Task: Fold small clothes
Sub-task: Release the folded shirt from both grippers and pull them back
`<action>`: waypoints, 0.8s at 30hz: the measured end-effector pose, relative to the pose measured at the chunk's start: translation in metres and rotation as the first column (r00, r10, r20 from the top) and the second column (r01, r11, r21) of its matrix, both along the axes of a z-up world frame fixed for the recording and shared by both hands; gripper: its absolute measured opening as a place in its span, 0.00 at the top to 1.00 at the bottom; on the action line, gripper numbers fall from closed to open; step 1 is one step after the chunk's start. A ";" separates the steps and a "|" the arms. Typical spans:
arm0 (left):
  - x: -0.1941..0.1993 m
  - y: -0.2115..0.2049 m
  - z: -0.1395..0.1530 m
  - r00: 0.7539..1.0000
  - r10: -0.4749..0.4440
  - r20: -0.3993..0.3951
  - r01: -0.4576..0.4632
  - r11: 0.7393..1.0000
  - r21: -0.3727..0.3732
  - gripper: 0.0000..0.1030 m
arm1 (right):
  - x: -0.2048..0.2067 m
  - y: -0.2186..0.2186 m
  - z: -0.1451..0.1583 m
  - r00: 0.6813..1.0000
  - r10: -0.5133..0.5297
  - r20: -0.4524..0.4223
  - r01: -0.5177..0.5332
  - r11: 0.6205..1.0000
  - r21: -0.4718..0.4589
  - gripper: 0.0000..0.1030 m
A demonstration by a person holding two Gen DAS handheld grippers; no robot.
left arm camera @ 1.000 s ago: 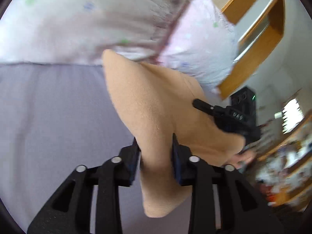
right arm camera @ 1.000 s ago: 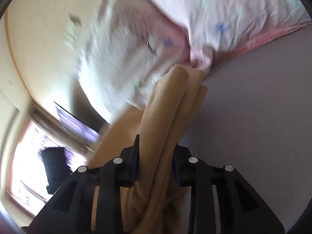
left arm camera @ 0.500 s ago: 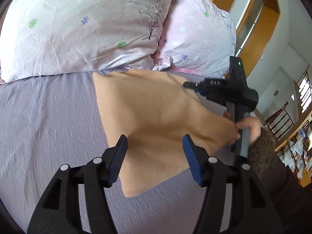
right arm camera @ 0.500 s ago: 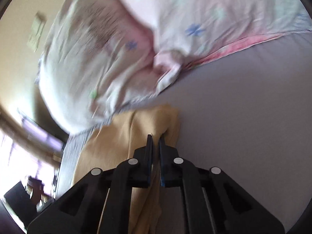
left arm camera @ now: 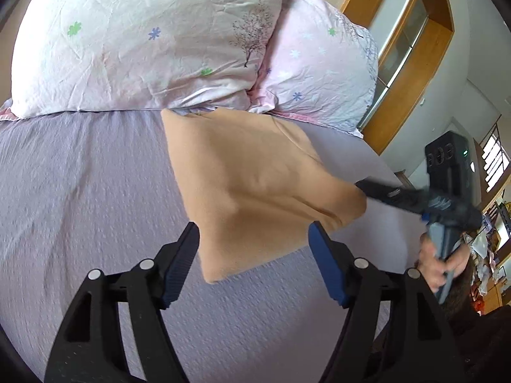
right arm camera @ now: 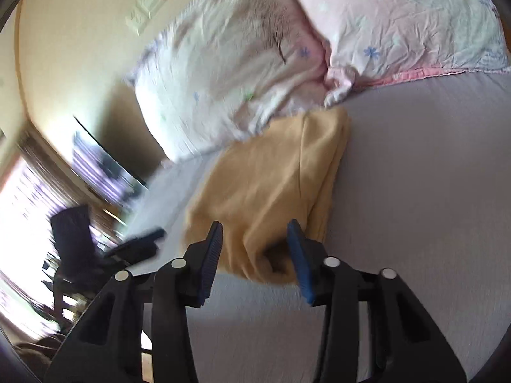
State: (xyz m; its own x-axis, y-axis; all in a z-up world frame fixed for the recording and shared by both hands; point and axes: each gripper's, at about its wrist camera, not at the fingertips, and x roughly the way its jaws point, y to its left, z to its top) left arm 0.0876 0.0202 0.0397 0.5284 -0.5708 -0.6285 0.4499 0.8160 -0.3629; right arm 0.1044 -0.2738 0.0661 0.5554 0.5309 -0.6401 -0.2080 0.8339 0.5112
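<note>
The folded tan fleece cloth (left arm camera: 252, 188) lies on the lilac bedsheet (left arm camera: 80, 185), apparently released, between both grippers' spread fingers: left gripper (left arm camera: 254, 261), right gripper (right arm camera: 255, 255).

I am working in a home bedroom: a bed (left arm camera: 80, 191) with a lilac sheet, two flower-printed pillows (left arm camera: 143, 41) at its head, a wood-framed window (left arm camera: 412, 41) beyond them, and a wall switch plate (right arm camera: 147, 3) above.
</note>
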 end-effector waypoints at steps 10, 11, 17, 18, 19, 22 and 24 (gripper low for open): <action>-0.022 0.012 -0.014 0.991 0.100 -0.085 -0.095 0.994 0.058 0.08 | -0.037 -0.018 -0.014 0.988 -0.150 -0.044 0.150 0.989 -0.001 0.59; -0.024 0.010 -0.017 0.987 0.130 -0.089 -0.121 0.987 0.102 0.04 | -0.043 -0.015 -0.012 0.988 -0.153 -0.030 0.152 0.988 -0.023 0.16; -0.021 -0.013 -0.032 0.969 0.234 -0.072 -0.199 0.923 0.329 0.02 | -0.064 0.021 -0.009 0.990 -0.135 0.027 0.137 0.945 -0.298 0.01; -0.020 -0.015 -0.034 0.969 0.235 -0.080 -0.196 0.921 0.335 0.02 | -0.063 0.026 -0.011 0.991 -0.134 0.028 0.136 0.935 -0.328 0.01; -0.018 -0.017 -0.036 0.968 0.237 -0.089 -0.193 0.920 0.342 0.02 | -0.062 0.033 -0.014 0.991 -0.131 0.031 0.133 0.920 -0.369 0.01; -0.012 -0.021 -0.044 0.961 0.253 -0.113 -0.194 0.905 0.378 0.02 | -0.062 0.040 -0.024 0.992 -0.121 0.021 0.119 0.906 -0.407 0.01; -0.010 -0.023 -0.047 0.958 0.261 -0.118 -0.196 0.898 0.394 0.02 | -0.060 0.045 -0.030 0.992 -0.123 0.003 0.112 0.896 -0.429 0.01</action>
State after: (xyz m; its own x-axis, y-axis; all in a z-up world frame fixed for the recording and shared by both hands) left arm 0.0771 -0.0027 -0.0073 0.4868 -0.1518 -0.8602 0.1953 0.9788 -0.0623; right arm 0.0439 -0.2291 0.0356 0.5787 0.1352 -0.8042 -0.0872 0.9908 0.1038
